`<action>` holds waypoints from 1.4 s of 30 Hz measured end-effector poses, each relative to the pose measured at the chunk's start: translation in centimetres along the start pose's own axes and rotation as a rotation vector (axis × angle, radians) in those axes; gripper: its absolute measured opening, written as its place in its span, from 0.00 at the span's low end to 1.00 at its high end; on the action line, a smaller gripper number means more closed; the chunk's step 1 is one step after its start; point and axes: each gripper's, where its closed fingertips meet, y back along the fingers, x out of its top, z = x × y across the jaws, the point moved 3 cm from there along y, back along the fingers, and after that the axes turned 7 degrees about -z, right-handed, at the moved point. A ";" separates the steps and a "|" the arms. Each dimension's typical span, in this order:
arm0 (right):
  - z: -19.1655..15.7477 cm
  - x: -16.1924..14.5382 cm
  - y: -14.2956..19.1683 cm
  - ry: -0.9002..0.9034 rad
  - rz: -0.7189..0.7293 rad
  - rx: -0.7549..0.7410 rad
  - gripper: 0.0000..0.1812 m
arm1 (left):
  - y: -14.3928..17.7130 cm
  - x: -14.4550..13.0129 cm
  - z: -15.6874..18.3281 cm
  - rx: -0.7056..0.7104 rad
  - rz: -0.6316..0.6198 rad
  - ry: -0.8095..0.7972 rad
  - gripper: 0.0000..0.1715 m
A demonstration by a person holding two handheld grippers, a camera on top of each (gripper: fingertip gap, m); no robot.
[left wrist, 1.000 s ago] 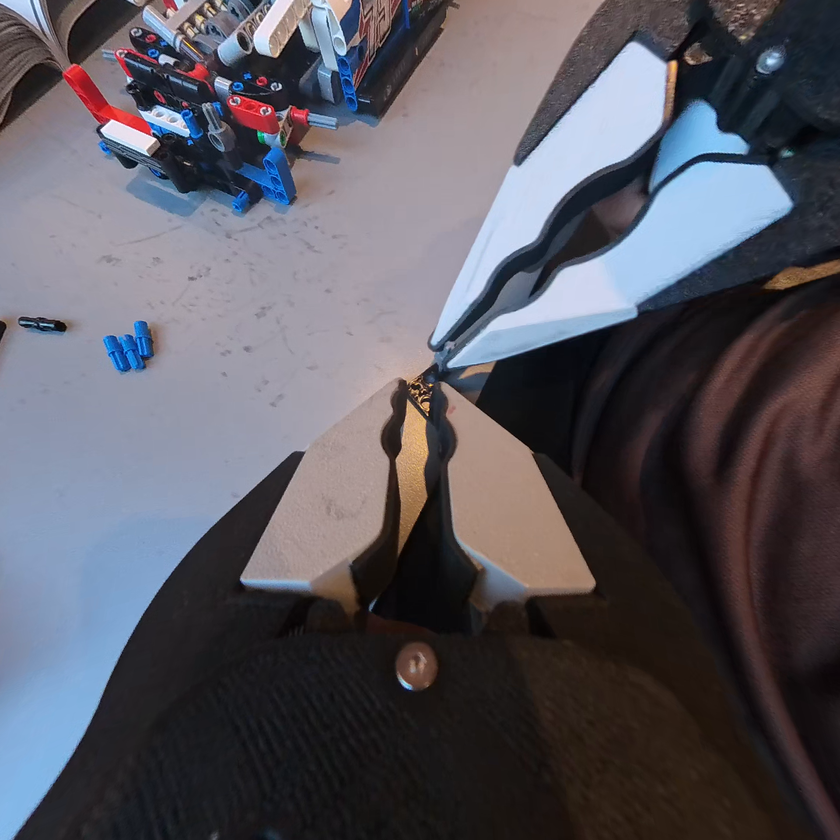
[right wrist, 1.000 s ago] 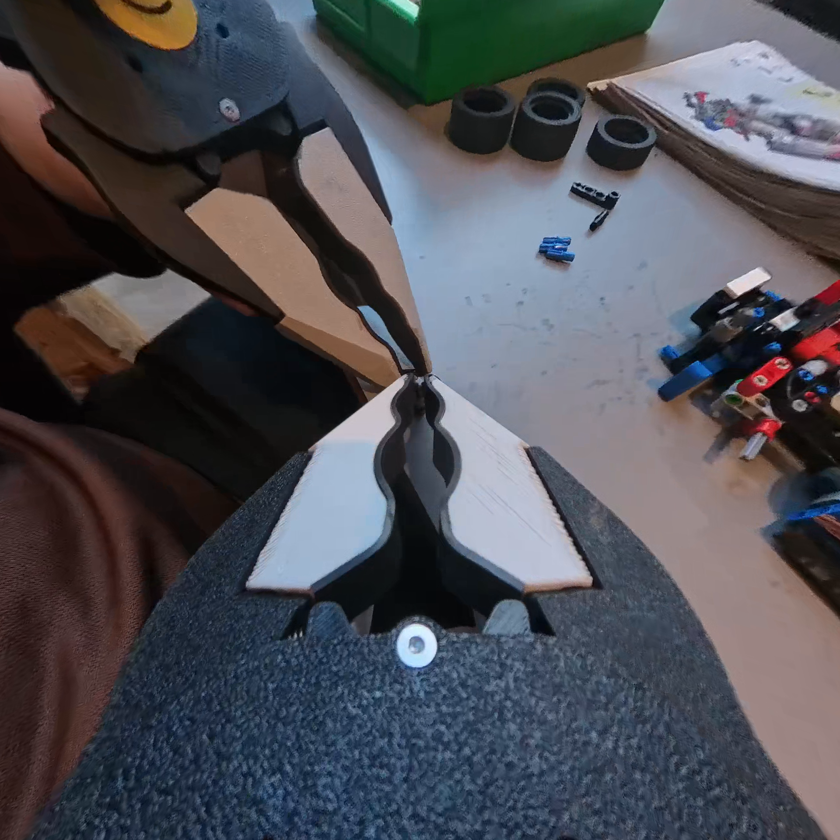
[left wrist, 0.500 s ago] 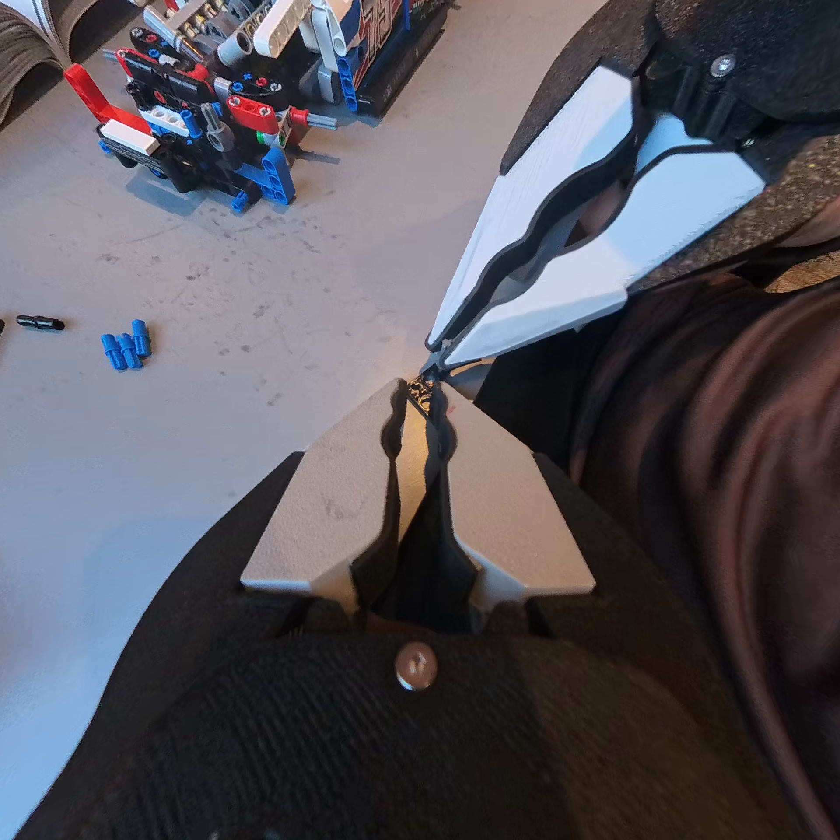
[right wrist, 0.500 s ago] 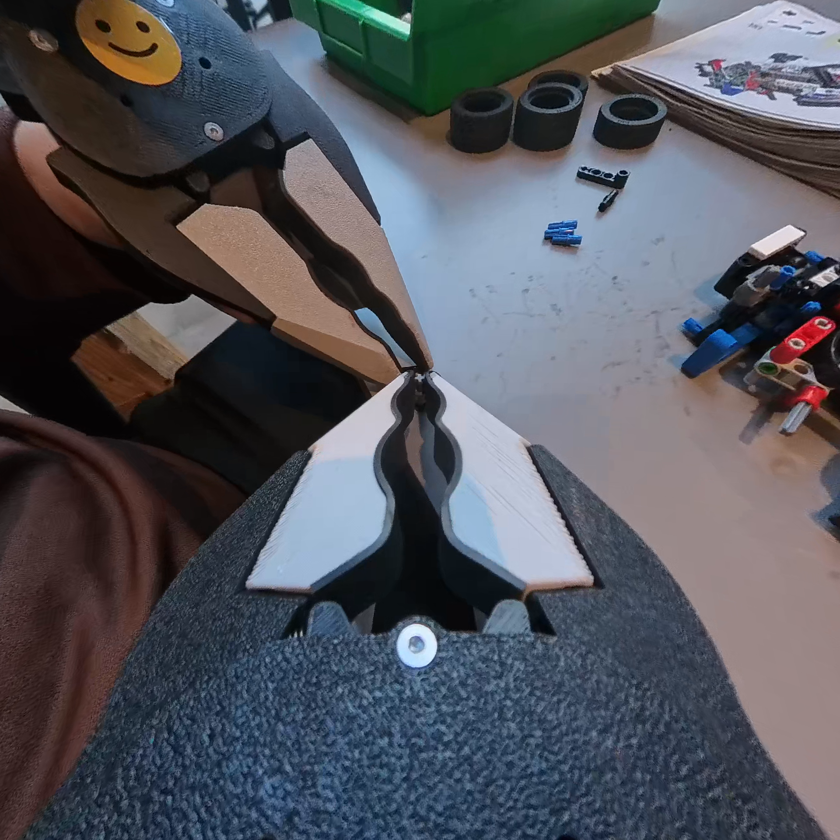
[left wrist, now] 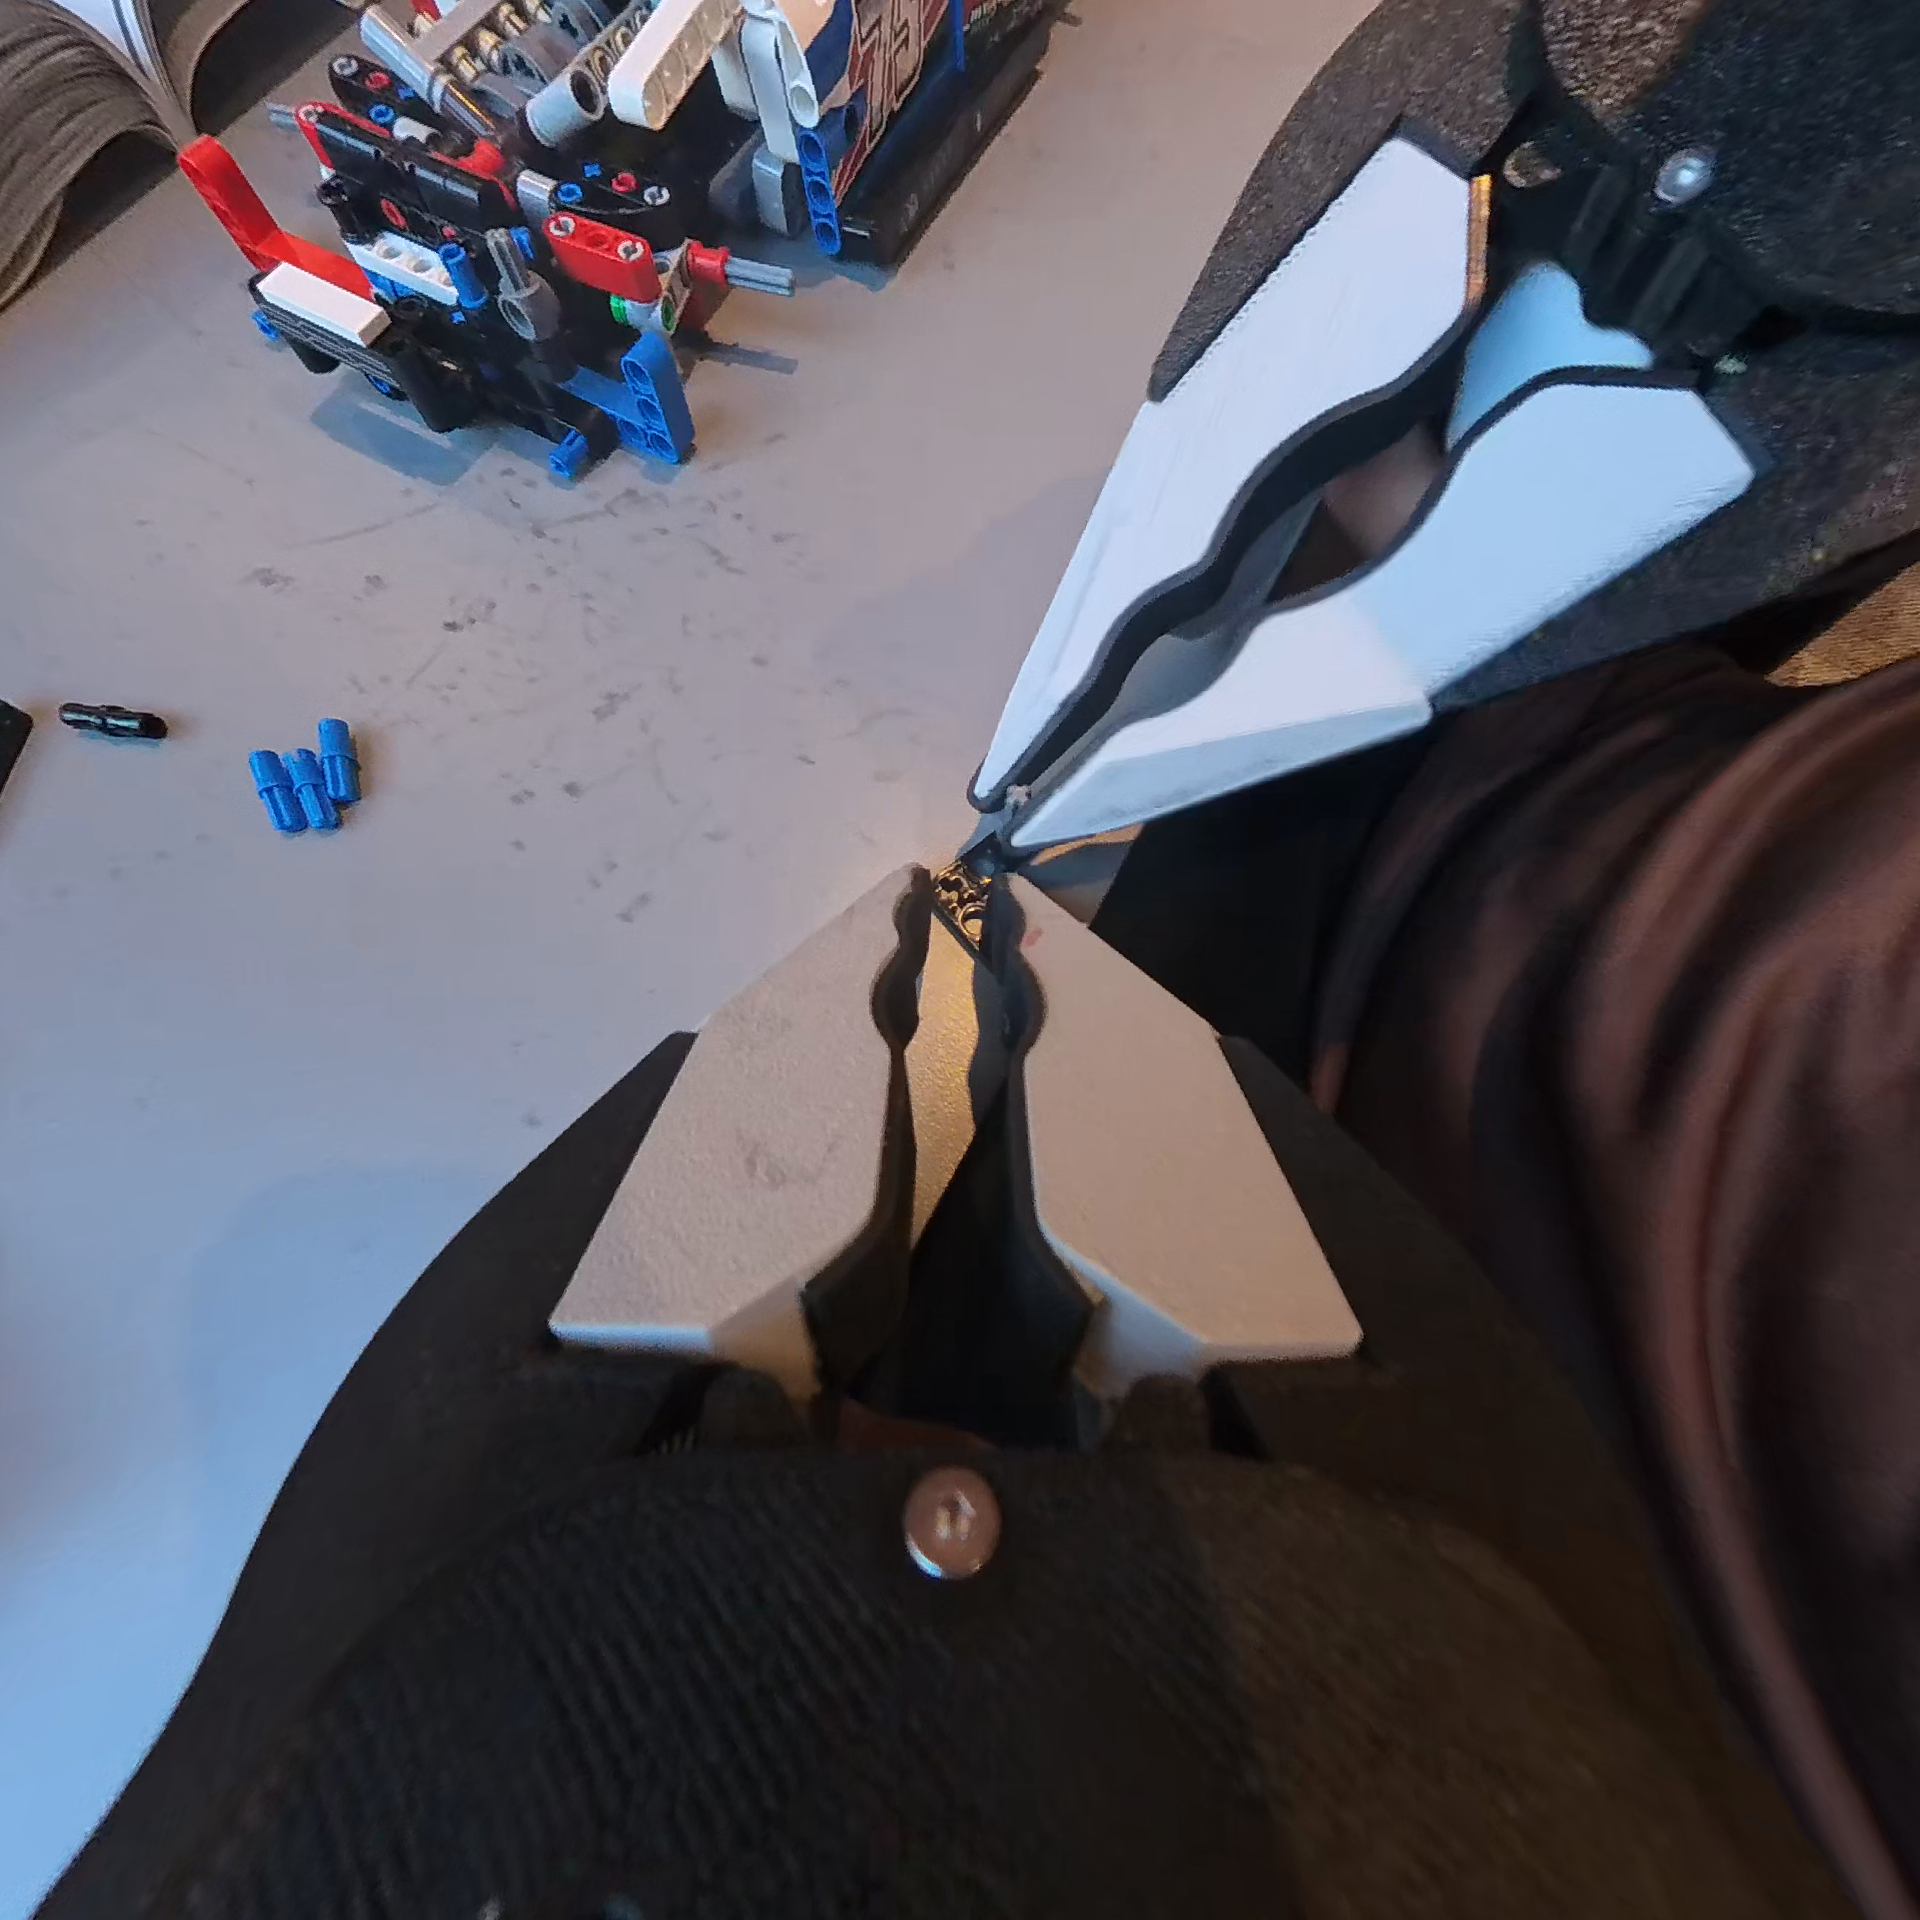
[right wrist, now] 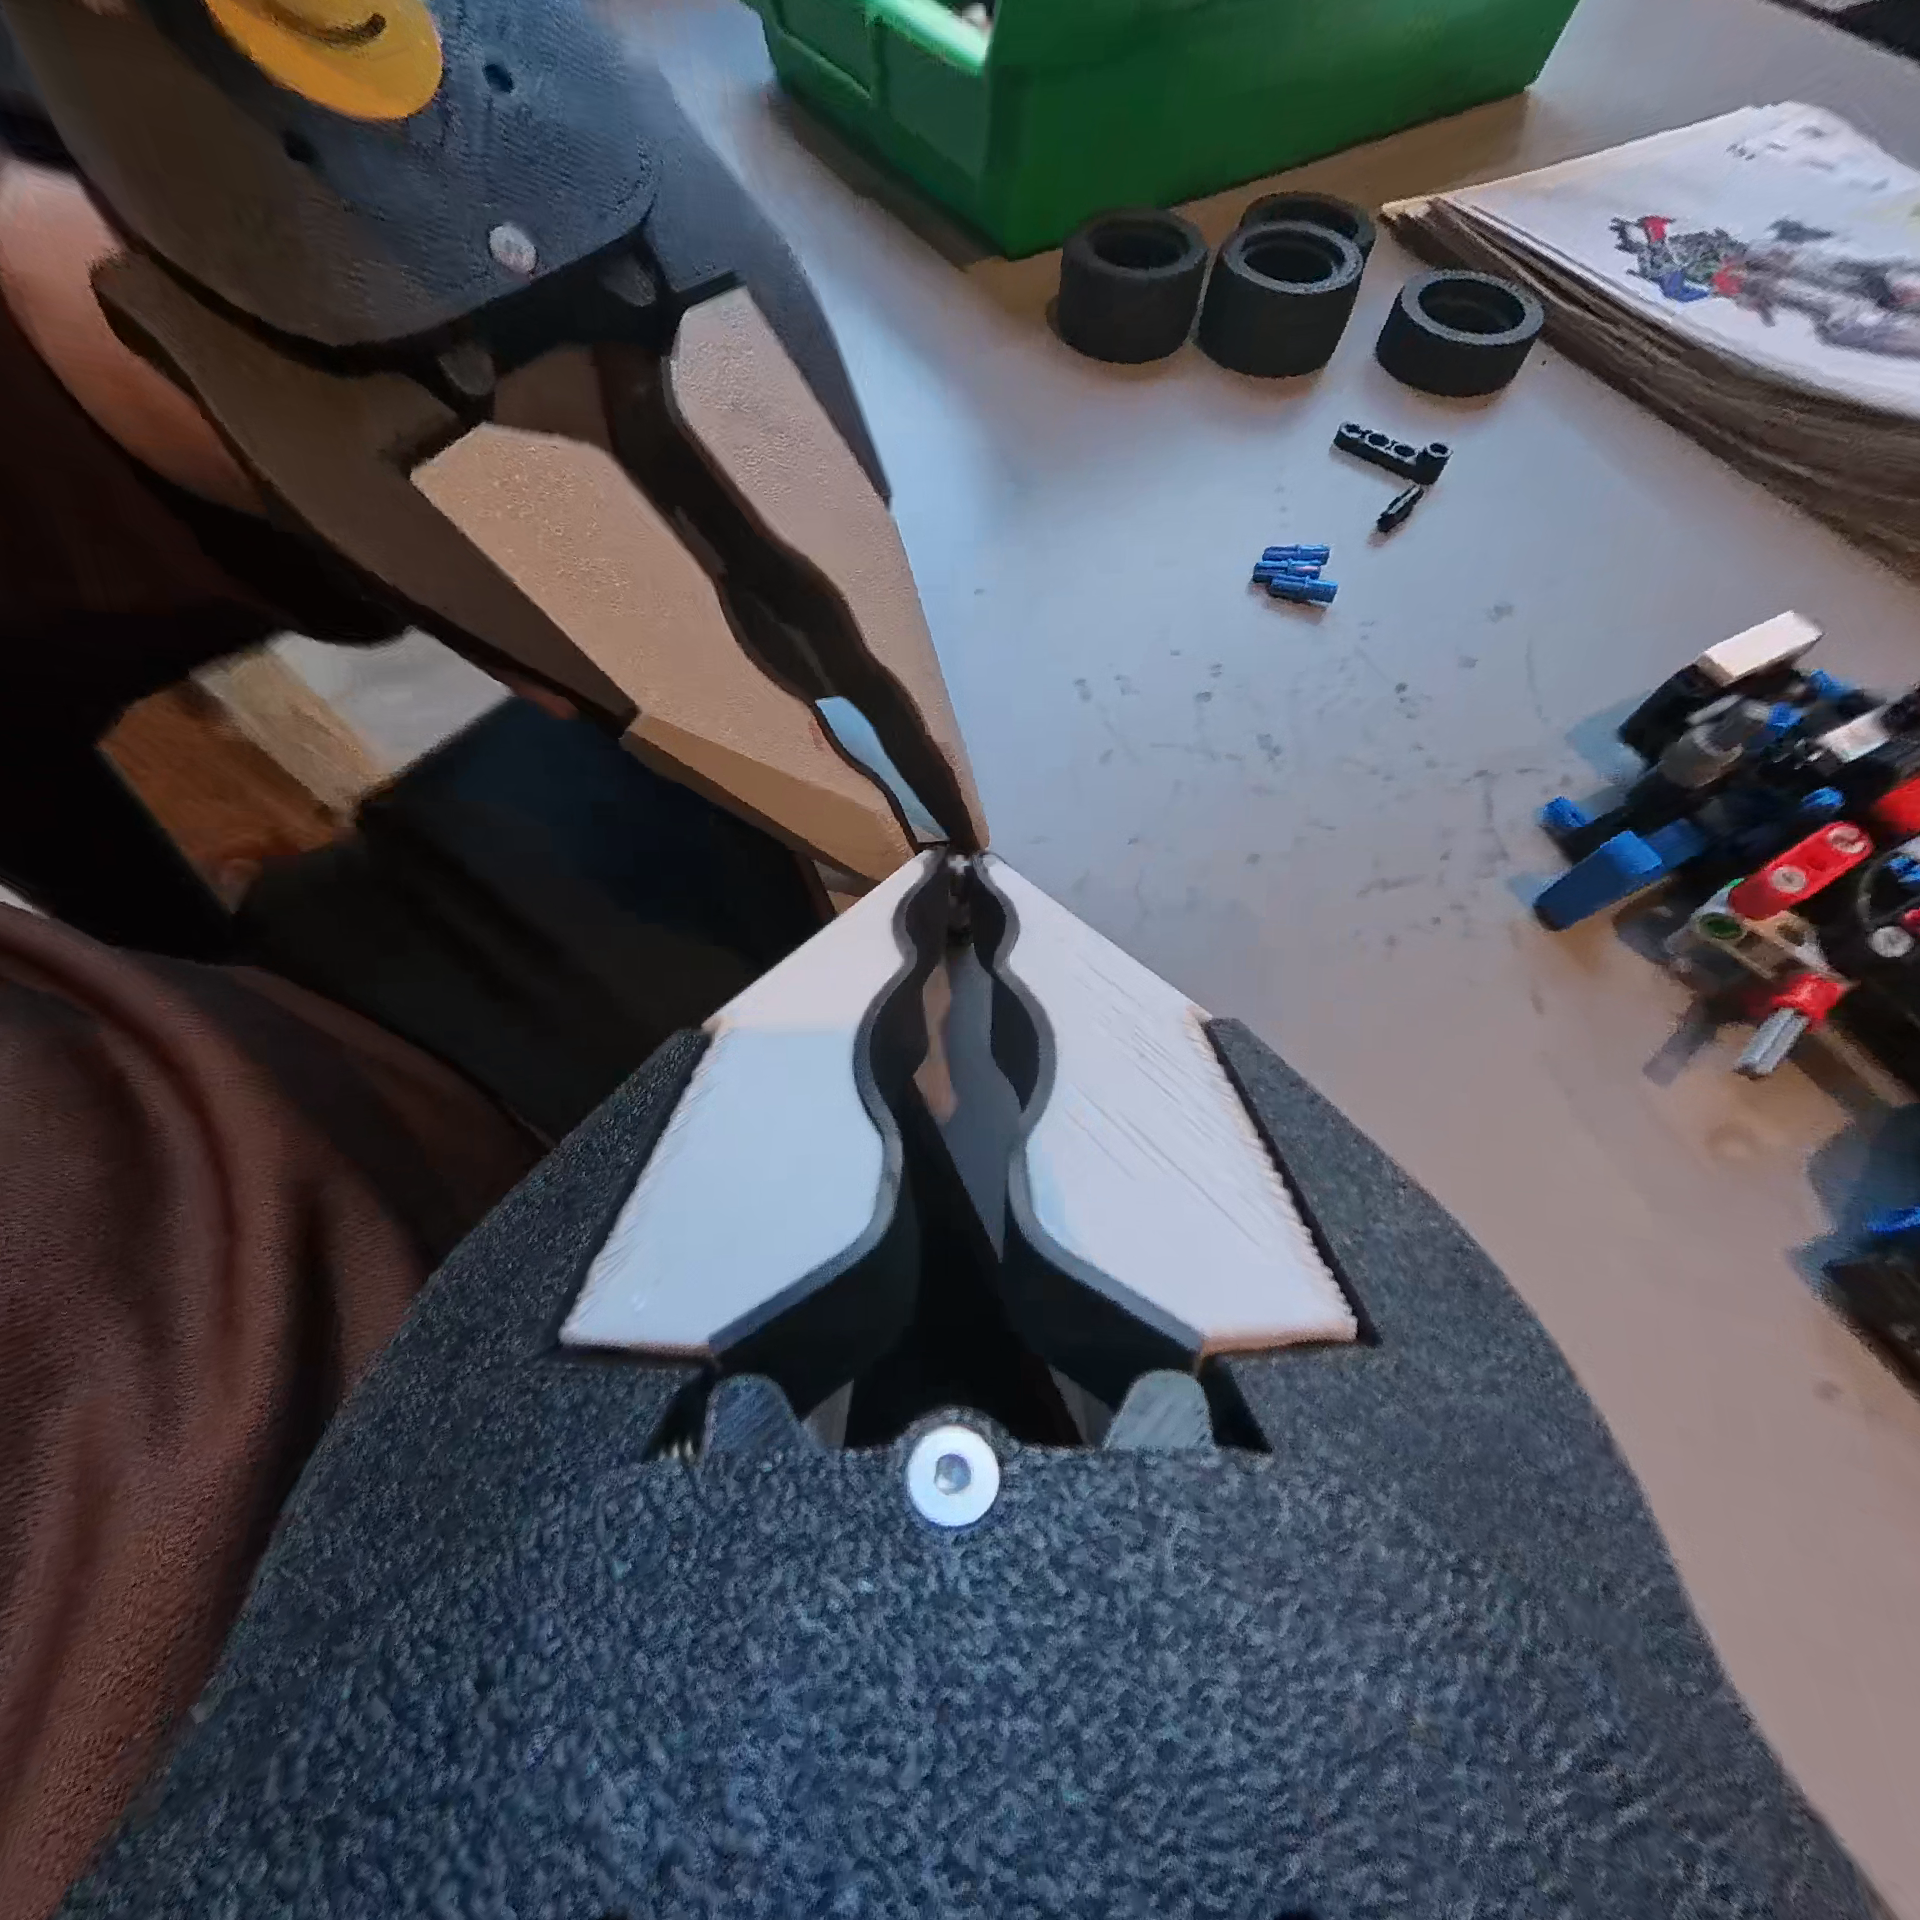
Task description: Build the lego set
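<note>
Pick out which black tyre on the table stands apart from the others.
The rightmost tyre, nearest the booklet; the other tyres crowd together by the green bin.

Scuffed grey table (left wrist: 312, 1039), wooden floor (right wrist: 208, 790)

A grey, scuffed table (right wrist: 1299, 790) carries a green bin (right wrist: 1143, 94), three tyres (right wrist: 1288, 296), a manual (right wrist: 1714, 249), blue pins (right wrist: 1294, 575), black pieces (right wrist: 1392, 457) and the model (left wrist: 540, 260).
</note>
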 end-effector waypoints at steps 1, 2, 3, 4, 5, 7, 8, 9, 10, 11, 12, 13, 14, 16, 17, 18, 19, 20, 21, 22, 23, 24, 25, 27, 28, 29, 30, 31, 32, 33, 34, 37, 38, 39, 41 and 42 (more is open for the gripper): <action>0.1 0.1 0.0 -0.040 0.027 0.036 0.03 | 0.0 0.0 0.0 0.005 0.003 -0.004 0.05; 0.2 0.1 0.1 -0.060 0.038 0.066 0.03 | 0.0 0.0 0.0 0.010 0.007 -0.002 0.05; 0.2 0.1 0.2 -0.057 0.032 0.082 0.03 | 0.0 0.0 0.0 0.010 0.010 0.000 0.05; 0.2 0.1 0.2 -0.047 0.027 0.095 0.04 | 0.0 0.1 0.0 0.006 0.011 0.001 0.05; 0.2 0.2 0.2 -0.048 0.021 0.113 0.05 | 0.0 0.1 0.0 -0.002 0.010 0.007 0.05; 0.0 0.5 0.4 -0.063 0.020 0.164 0.14 | 0.1 0.2 -0.2 -0.024 0.021 0.032 0.05; -0.1 0.7 0.6 -0.059 0.026 0.170 0.19 | 0.1 0.2 -0.2 -0.047 0.027 0.049 0.05; 0.0 0.9 0.8 -0.044 0.031 0.167 0.19 | 0.2 0.2 -0.3 -0.074 0.035 0.075 0.05; 0.1 1.0 1.0 -0.016 0.031 0.154 0.18 | 0.3 0.3 -0.4 -0.107 0.045 0.107 0.05; 0.2 0.9 1.2 0.026 0.021 0.130 0.18 | 0.4 0.3 -0.5 -0.144 0.057 0.142 0.05; 0.4 0.9 1.3 0.088 0.004 0.097 0.19 | 0.5 0.4 -0.6 -0.182 0.066 0.176 0.05; 0.6 0.9 1.4 0.170 -0.013 0.058 0.20 | 0.6 0.4 -0.7 -0.226 0.073 0.206 0.05; 0.6 1.0 1.6 0.269 -0.028 0.021 0.20 | 0.6 0.4 -0.6 -0.279 0.075 0.240 0.05; 0.2 1.3 1.8 0.495 -0.064 -0.037 0.20 | 0.8 0.5 -0.5 -0.391 0.081 0.320 0.05; 0.0 1.5 1.7 0.606 -0.079 -0.072 0.20 | 0.8 0.5 -0.6 -0.424 0.083 0.357 0.05; -0.1 1.6 1.6 0.707 -0.092 -0.102 0.18 | 0.8 0.5 -0.7 -0.444 0.078 0.384 0.05; -0.3 1.7 1.4 0.795 -0.106 -0.129 0.17 | 0.8 0.5 -0.8 -0.459 0.075 0.407 0.05; -0.2 1.8 1.1 0.862 -0.116 -0.160 0.17 | 0.8 0.5 -0.8 -0.474 0.071 0.437 0.05; 0.0 1.8 0.7 0.910 -0.123 -0.183 0.17 | 0.8 0.4 -0.8 -0.490 0.062 0.459 0.05; 0.0 1.7 0.4 0.941 -0.129 -0.191 0.17 | 0.8 0.4 -0.7 -0.505 0.059 0.474 0.05; 0.1 1.7 0.2 0.958 -0.128 -0.194 0.17 | 0.9 0.3 -0.8 -0.509 0.058 0.483 0.05; 0.1 1.7 0.0 0.967 -0.126 -0.194 0.17 | 0.8 0.2 -0.7 -0.512 0.053 0.491 0.05; 0.0 1.7 -0.1 0.976 -0.126 -0.188 0.15 | 0.8 0.2 -0.7 -0.514 0.049 0.495 0.05; 0.0 1.6 -0.2 1.004 -0.127 -0.184 0.14 | 0.8 0.2 -0.8 -0.516 0.051 0.506 0.05; 0.0 1.6 -0.2 1.018 -0.126 -0.187 0.14 | 0.8 0.2 -0.8 -0.518 0.049 0.509 0.05; -0.1 1.6 -0.2 1.031 -0.126 -0.191 0.14 | 0.8 0.2 -0.9 -0.518 0.048 0.511 0.05; -0.1 1.7 -0.2 1.042 -0.127 -0.194 0.14 | 0.8 0.2 -0.9 -0.519 0.047 0.512 0.05; -0.1 1.7 -0.3 1.051 -0.129 -0.197 0.14 | 0.8 0.2 -0.9 -0.518 0.048 0.513 0.05; 0.0 1.7 -0.3 1.059 -0.132 -0.200 0.14 | 0.8 0.2 -0.9 -0.516 0.048 0.517 0.05; 0.0 1.7 -0.3 1.069 -0.135 -0.207 0.14 | 0.8 0.2 -1.0 -0.513 0.050 0.523 0.05; 0.1 1.8 -0.4 1.077 -0.138 -0.216 0.14 | 0.8 0.2 -1.1 -0.508 0.056 0.533 0.05; 0.4 1.8 -0.5 1.073 -0.144 -0.223 0.13 | 0.8 0.3 -1.4 -0.487 0.072 0.551 0.05; 0.5 1.8 -0.6 1.064 -0.145 -0.221 0.13 | 0.8 0.3 -1.4 -0.482 0.078 0.557 0.05; 0.6 1.9 -0.6 1.056 -0.144 -0.219 0.13 | 0.8 0.3 -1.5 -0.477 0.086 0.564 0.05; 0.7 1.9 -0.6 1.038 -0.141 -0.213 0.13 | 0.8 0.4 -1.6 -0.472 0.097 0.577 0.05; 0.7 1.9 -0.7 1.028 -0.141 -0.207 0.13 | 0.8 0.4 -1.6 -0.469 0.099 0.578 0.05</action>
